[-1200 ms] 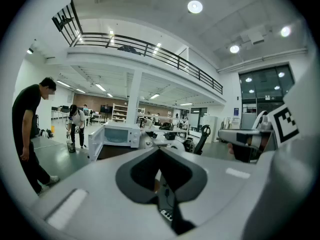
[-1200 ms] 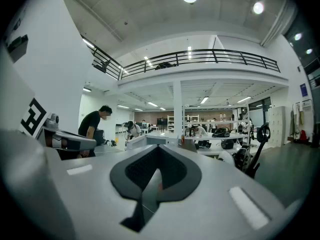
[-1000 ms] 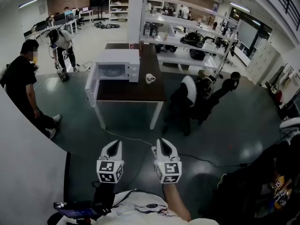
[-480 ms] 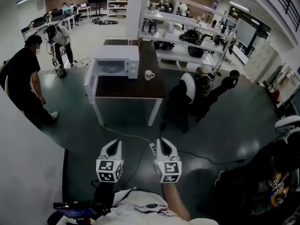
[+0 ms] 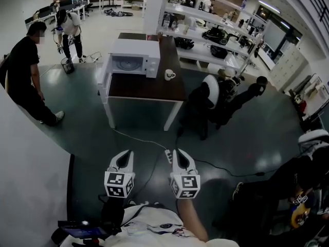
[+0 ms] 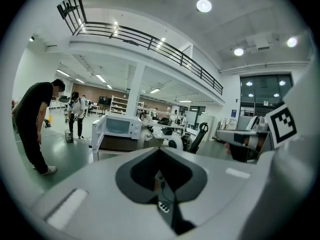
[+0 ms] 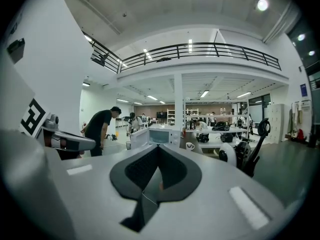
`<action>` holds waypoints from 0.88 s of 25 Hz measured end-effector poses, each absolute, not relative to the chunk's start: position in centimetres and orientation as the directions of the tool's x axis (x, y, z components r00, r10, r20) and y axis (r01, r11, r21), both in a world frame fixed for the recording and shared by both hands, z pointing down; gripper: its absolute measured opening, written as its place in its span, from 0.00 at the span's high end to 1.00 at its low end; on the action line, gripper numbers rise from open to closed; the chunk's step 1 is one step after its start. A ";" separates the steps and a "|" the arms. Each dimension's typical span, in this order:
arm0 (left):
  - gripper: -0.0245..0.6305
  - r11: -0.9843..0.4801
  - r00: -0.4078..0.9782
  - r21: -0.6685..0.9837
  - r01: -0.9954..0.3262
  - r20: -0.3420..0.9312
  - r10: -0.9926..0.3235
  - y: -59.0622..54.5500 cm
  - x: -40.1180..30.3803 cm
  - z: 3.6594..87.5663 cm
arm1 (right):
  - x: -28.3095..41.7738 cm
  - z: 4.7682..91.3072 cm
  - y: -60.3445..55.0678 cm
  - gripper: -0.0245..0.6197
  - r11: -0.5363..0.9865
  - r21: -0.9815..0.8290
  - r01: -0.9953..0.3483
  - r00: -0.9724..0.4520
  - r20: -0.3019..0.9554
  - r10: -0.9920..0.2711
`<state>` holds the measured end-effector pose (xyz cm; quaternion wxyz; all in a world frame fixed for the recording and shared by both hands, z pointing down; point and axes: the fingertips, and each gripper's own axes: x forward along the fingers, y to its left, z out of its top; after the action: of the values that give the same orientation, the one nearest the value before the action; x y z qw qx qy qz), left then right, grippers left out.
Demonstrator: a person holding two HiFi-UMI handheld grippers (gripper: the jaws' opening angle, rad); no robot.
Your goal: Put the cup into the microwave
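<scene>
Head view: on the table (image 5: 146,92) the microwave (image 5: 134,58) stands with its door (image 5: 104,80) swung open, and the cup (image 5: 168,75) sits just right of it, untouched. Well short of the table, the left gripper (image 5: 125,154) and right gripper (image 5: 177,153) each have jaws pressed together on nothing. Everything seems left: approach, grasp the cup, set it inside.

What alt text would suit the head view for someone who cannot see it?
The left gripper and right gripper, both shut and empty, point across a dark floor toward a table holding a white microwave, door open, with a cup beside it.
</scene>
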<state>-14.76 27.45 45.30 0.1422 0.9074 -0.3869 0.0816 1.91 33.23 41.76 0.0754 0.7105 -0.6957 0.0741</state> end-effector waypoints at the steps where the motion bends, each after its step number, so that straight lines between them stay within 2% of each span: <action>1: 0.96 -0.665 0.693 0.198 -0.720 0.262 -0.672 27.6 -15.0 45.5 | 1.5 42.0 33.2 0.96 -0.018 0.002 -1.000 0.018 0.217 -0.976; 8: 0.96 -0.688 0.722 0.228 -0.689 0.298 -0.624 28.2 -16.7 46.9 | -1.3 43.9 33.7 0.96 -0.013 -0.008 -1.000 0.010 0.283 -0.959; 14: 0.96 -0.684 0.728 0.257 -0.682 0.322 -0.605 27.7 -15.9 47.8 | -0.9 45.0 33.3 0.96 -0.011 -0.016 -1.000 0.005 0.323 -0.947; 22: 0.96 -0.655 0.684 0.208 -0.727 0.296 -0.666 22.3 -13.6 46.6 | 1.8 44.4 26.6 0.96 0.042 -0.038 -0.998 -0.050 0.259 -0.964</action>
<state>-13.56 22.33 46.59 0.1561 0.9044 -0.3851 0.0972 1.80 26.56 44.36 0.0814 0.6843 -0.7171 0.1043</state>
